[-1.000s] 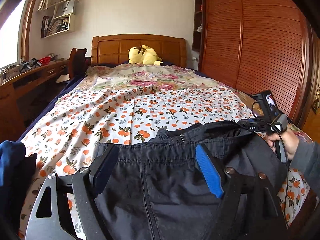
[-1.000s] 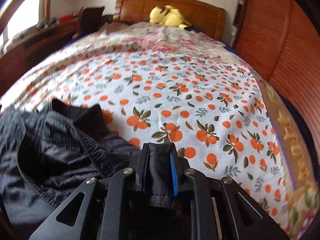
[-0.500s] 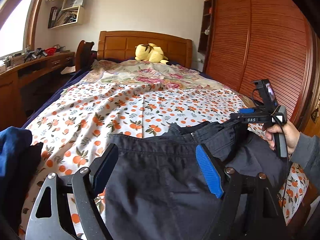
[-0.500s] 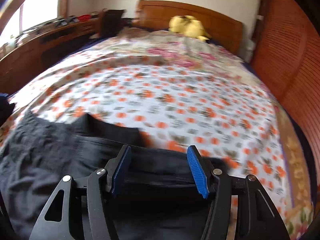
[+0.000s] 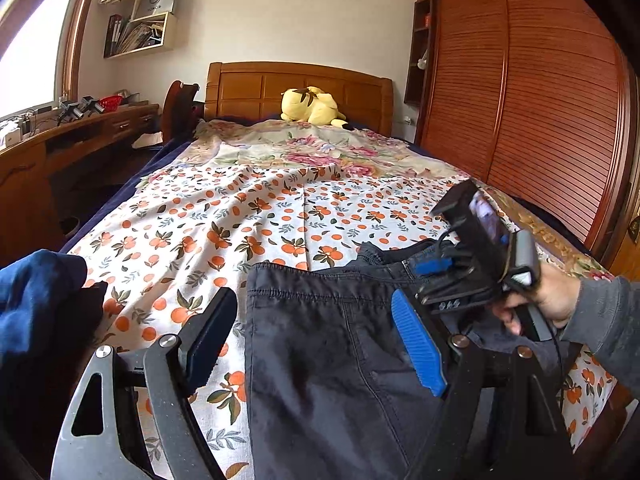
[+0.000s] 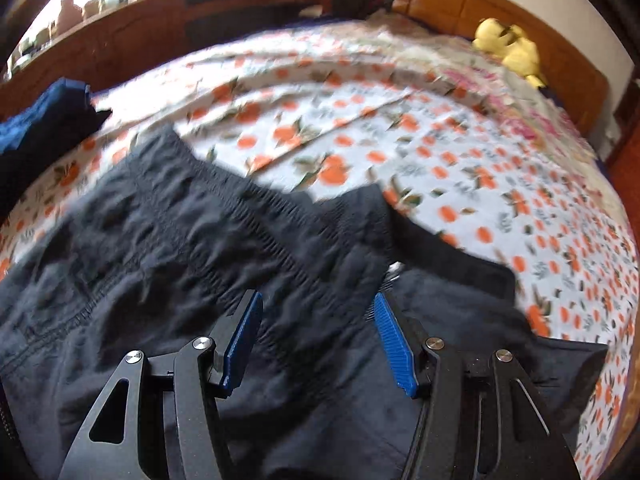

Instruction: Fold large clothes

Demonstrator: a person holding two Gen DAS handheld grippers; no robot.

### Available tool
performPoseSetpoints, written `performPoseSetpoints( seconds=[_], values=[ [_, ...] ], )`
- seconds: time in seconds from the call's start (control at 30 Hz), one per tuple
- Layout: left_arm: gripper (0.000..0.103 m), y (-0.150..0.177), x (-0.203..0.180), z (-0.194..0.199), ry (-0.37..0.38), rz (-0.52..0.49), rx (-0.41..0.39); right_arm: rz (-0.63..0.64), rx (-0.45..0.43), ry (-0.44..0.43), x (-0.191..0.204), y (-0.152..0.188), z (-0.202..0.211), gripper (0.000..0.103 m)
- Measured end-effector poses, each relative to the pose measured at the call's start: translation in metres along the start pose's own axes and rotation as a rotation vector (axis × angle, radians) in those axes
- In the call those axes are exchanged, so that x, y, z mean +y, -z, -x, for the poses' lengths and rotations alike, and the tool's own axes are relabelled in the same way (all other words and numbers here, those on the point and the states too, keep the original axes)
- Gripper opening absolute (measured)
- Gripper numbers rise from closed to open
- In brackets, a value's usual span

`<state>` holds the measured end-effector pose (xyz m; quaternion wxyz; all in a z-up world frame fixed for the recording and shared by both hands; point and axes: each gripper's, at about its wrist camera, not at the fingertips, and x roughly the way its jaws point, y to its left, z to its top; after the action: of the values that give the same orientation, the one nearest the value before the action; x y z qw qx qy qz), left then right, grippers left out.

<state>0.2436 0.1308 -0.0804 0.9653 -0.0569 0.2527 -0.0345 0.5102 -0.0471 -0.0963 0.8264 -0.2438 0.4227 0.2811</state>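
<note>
The right gripper has let go of the dark trousers; its jaws now stand apart above them. The left gripper gapes over the waistband.

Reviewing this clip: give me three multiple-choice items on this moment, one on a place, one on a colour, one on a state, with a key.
1. Where is the plush toy?
A. by the headboard
B. on the desk
C. on the trousers

2. What colour are the gripper pads?
A. red
B. blue
C. green

3. How is the right gripper?
A. shut on the trousers
B. open over the trousers
C. holding the plush toy

Key: 1 A, it lies at the far end of the bed; 2 B, blue shows in both wrist views; 3 B, the jaws stand apart with nothing pinched.
</note>
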Motion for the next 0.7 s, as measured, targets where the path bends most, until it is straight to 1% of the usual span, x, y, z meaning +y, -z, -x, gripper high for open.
performPoseSetpoints(
  seconds=[0.07,0.1,0.23,0.37,0.4,0.47,0.5,0.53,0.57,0.63,0.7],
  values=[
    [0.08,0.0,0.002,0.0,0.001,0.003,0.003,0.03,0.052,0.008,0.001,-0.002,-0.014,0.06],
    [0.08,0.0,0.003,0.0,0.003,0.004,0.003,0.034,0.052,0.011,0.005,-0.003,-0.015,0.06],
    [0.08,0.001,0.005,0.001,0.006,0.007,0.0,0.007,0.048,0.02,-0.002,-0.007,-0.02,0.06],
    [0.08,0.001,0.004,0.003,0.012,0.008,-0.005,-0.014,0.059,0.002,-0.005,-0.01,-0.036,0.06],
    [0.08,0.001,0.004,0.004,0.012,0.007,-0.008,-0.018,0.06,-0.002,-0.005,-0.009,-0.038,0.058],
    [0.08,0.0,0.005,0.005,0.013,0.009,-0.01,-0.007,0.058,-0.029,-0.002,-0.008,-0.042,0.038],
    [0.08,0.0,0.005,0.005,0.012,0.012,-0.011,0.012,0.053,-0.031,0.0,-0.008,-0.042,0.03],
    [0.08,0.0,0.007,0.004,0.012,0.016,-0.011,0.042,0.048,-0.032,0.003,-0.009,-0.042,0.017],
    [0.08,0.0,0.006,0.004,0.011,0.018,-0.012,0.067,0.044,-0.039,0.005,-0.008,-0.042,0.01],
    [0.08,0.0,0.006,0.004,0.011,0.025,-0.02,0.109,0.04,-0.03,0.01,-0.009,-0.041,0.008],
    [0.08,0.0,0.005,0.004,0.013,0.022,-0.02,0.121,0.007,0.005,0.012,-0.012,-0.041,0.008]
  ],
)
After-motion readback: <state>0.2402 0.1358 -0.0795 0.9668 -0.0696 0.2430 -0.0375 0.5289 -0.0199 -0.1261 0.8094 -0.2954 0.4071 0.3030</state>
